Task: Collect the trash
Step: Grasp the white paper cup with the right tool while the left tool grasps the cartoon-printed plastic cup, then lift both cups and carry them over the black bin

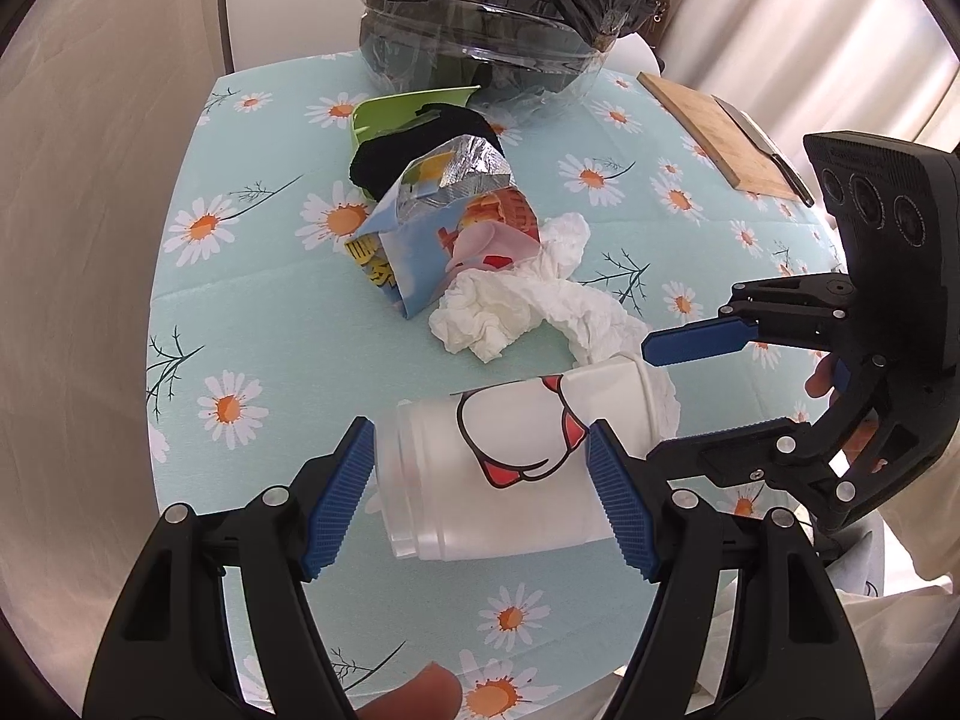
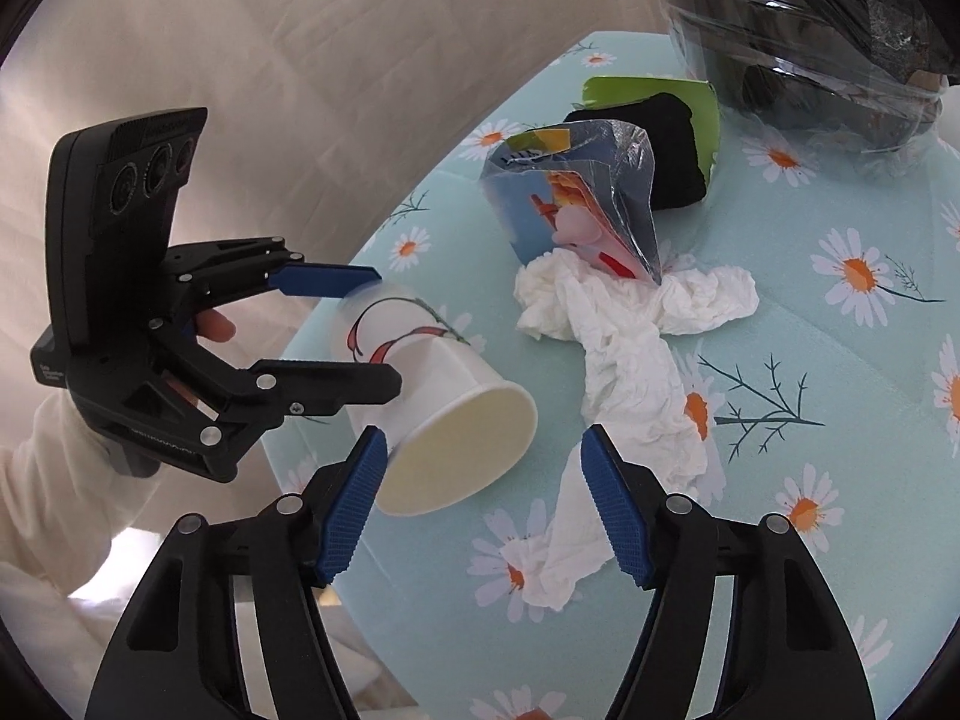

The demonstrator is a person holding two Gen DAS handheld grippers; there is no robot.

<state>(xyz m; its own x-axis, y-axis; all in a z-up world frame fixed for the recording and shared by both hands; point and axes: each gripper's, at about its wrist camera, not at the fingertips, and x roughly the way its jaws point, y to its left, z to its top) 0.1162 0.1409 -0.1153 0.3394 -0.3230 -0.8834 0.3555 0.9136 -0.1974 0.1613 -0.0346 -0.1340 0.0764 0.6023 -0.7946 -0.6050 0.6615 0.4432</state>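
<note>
left gripper [image 1: 480, 486] clamps paper cup [image 1: 498, 456] | right gripper [image 2: 486, 504] unclenched over crumpled tissue [image 2: 624, 360] | snack wrapper [image 1: 432, 240] uncollected | lined bin [image 1: 480, 18] awaits

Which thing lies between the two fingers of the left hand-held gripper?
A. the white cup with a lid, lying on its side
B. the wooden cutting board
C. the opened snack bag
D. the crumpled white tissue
A: in the left wrist view, the white cup lies on its side on the tablecloth, with a blue pad of the left hand-held gripper against each of its sides.
</note>
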